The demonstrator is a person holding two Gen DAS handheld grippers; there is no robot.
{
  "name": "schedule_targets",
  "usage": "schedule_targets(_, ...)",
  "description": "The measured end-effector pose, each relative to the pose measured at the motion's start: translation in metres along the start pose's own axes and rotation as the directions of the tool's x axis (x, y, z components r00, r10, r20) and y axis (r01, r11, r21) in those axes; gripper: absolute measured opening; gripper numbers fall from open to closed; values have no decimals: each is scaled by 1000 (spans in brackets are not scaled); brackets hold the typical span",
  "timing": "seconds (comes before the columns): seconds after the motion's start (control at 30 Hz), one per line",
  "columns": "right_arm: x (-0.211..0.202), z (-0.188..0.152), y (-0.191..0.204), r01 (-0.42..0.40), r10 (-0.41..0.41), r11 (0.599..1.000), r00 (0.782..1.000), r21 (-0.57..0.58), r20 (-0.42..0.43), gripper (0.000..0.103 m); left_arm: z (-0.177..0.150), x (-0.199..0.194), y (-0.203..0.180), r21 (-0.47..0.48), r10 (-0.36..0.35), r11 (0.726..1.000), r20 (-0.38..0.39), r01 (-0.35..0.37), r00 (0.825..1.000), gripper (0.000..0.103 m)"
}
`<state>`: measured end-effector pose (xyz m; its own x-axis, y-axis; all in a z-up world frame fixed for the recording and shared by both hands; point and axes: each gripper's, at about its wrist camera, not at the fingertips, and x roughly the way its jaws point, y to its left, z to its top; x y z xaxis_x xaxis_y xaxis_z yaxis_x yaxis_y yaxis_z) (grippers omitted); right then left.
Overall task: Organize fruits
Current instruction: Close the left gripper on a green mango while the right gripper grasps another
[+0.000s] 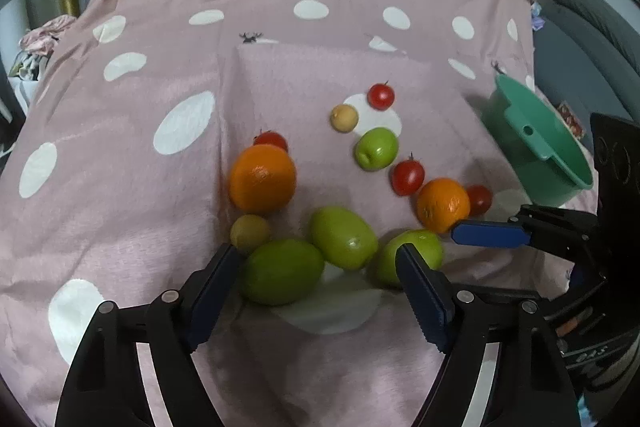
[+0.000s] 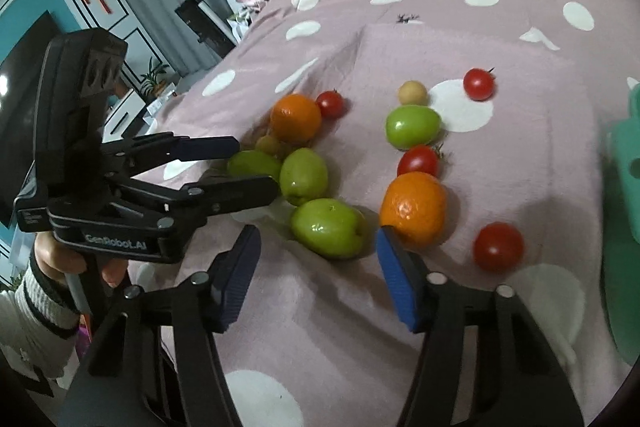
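Now hovering low at the bottom of the left wrist view: left gripper (image 1: 318, 259), jaws spread wide, gripping nothing, straddling a green fruit (image 1: 281, 271) sitting just beyond the left fingertip. Crowding right beside it, a second green fruit (image 1: 344, 237) at centre and a third (image 1: 412, 255) partly hiding behind the right finger. Sitting just above the left fingertip, a small olive-yellow fruit (image 1: 250, 233), and above that a large orange (image 1: 262, 177) with a red tomato (image 1: 272, 139) peeking out behind it.

Reaching in from the right edge of the same view, right gripper (image 1: 480, 227), likewise wide open and empty, one blue pad nearly touching a smaller orange (image 1: 442, 205). Trailing up and left from that orange: tomato (image 1: 407, 177), green apple (image 1: 377, 148), pale yellow fruit (image 1: 343, 117), another tomato (image 1: 381, 95); one more tomato (image 1: 479, 199) tucking in at the orange's right.

Lying tilted at the right edge, a green plastic basin (image 1: 560, 151). Spreading under everything, a pink cloth (image 1: 160, 207) with white dots.
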<state>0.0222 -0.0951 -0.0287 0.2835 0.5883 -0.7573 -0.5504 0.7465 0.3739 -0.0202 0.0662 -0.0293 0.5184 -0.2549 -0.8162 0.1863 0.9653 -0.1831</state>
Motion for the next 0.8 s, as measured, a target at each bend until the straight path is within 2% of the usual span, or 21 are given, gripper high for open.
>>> schedule_targets(0.17, 16, 8, -2, 19, -19, 1000, 999, -6, -43, 58, -3, 12, 0, 38, 6, 999, -69, -3, 998, 78)
schedule_targets(0.27, 22, 12, -6, 12, -12, 1000, 998, 8, -57, 58, -1, 15, -4, 67, 21, 998, -75, -16, 997, 73)
schedule_targets(0.4, 28, 13, -14, -2, 6, 999, 997, 50, -82, 58, 3, 18, -4, 89, 32, 996, -90, -24, 995, 72)
schedule_targets(0.53, 29, 15, -13, -4, 8, 999, 995, 38, -104, 58, 4, 22, -10, 164, 58, 986, -124, -37, 991, 71)
schedule_targets(0.6, 31, 16, -12, -9, 11, 1000, 993, 17, -115, 57, 6, 23, -8, 177, 44, 984, -136, -19, 990, 71)
schedule_targets(0.67, 31, 17, -15, -12, 14, 1000, 993, 19, -119, 50, 7, 24, -7, 195, 40, 981, -150, -10, 988, 61)
schedule_targets(0.7, 32, 19, -16, -7, 10, 1000, 993, 19, -120, 40, 7, 25, -6, 193, 41, 981, -156, -10, 987, 55)
schedule_targets(0.73, 32, 19, -19, 0, 2, 1000, 993, 19, -116, 39, 7, 28, -3, 179, 43, 984, -166, -13, 985, 41)
schedule_targets(0.77, 30, 20, -22, 13, -11, 1000, 994, 22, -105, 39, 6, 32, 2, 159, 39, 987, -177, -11, 983, 36)
schedule_targets(0.8, 29, 20, -26, 22, -19, 999, 995, 33, -98, 39, 6, 34, 5, 137, 23, 991, -177, 2, 984, 36)
